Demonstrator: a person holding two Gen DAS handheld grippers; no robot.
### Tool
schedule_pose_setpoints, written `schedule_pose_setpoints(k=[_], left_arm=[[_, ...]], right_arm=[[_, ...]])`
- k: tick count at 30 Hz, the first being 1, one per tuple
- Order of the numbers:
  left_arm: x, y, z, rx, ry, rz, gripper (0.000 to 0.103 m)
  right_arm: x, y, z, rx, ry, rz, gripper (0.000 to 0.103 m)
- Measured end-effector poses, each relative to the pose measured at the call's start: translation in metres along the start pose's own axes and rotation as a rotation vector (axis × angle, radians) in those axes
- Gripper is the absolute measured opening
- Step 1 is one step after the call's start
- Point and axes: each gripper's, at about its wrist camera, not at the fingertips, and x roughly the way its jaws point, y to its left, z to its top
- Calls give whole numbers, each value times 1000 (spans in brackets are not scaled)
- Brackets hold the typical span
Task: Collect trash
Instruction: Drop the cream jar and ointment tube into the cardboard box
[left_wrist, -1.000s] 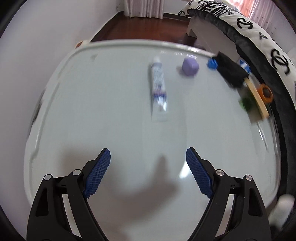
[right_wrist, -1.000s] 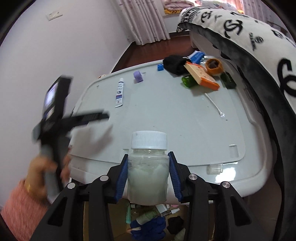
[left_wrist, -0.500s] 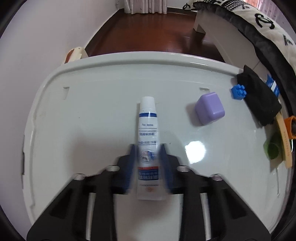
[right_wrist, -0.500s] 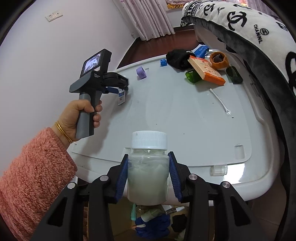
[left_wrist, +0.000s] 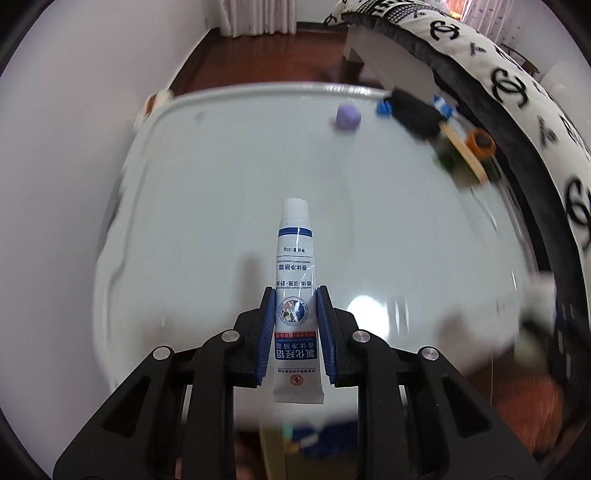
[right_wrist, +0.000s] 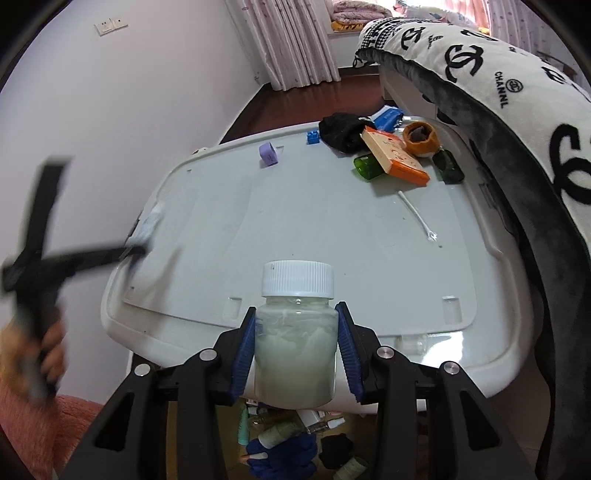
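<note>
The left gripper jaws pinch a white tube above the table, its long axis along the fingers, cap pointing away. The right gripper jaws clamp an upright white-capped jar at the table's near edge. Beyond lie a purple block, dark wood floor and curtains.
</note>
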Motion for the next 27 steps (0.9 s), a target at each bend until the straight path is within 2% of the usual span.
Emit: schedule_pose_setpoints(k=[3, 6, 9, 13, 15, 17, 19, 20, 21, 24, 27], left_arm=[[-14, 12, -43, -32, 43, -28, 22], [-16, 7, -89, -27, 97, -36, 22], [-3, -5, -129, -18, 164, -49, 22], [40, -26, -172, 11, 299, -100, 23], [60, -30, -182, 9, 354, -105, 23], [81, -25, -190, -35, 431, -130, 24], [100, -20, -196, -80, 515, -126, 46], [106, -20, -201, -85, 543, -117, 68], [108, -21, -206, -80, 557, -115, 76], [116, -26, -217, -59, 606, -112, 76], [119, -27, -222, -58, 614, -106, 76]], right_arm=[[-7, 7, -9, -9, 0, -6, 42], [-13, 19, -32, -54, 17, -29, 42], [-4, 25, -76, -62, 118, -46, 42], [19, 25, -125, -60, 269, -87, 42], [34, 23, -144, -33, 357, -90, 42], [46, 19, -152, -11, 409, -114, 42], [56, 13, -154, 18, 442, -161, 45], [59, 10, -154, 31, 454, -178, 66], [60, 6, -153, 47, 453, -201, 83], [57, 1, -150, 75, 431, -204, 81], [54, -2, -151, 80, 420, -208, 81]])
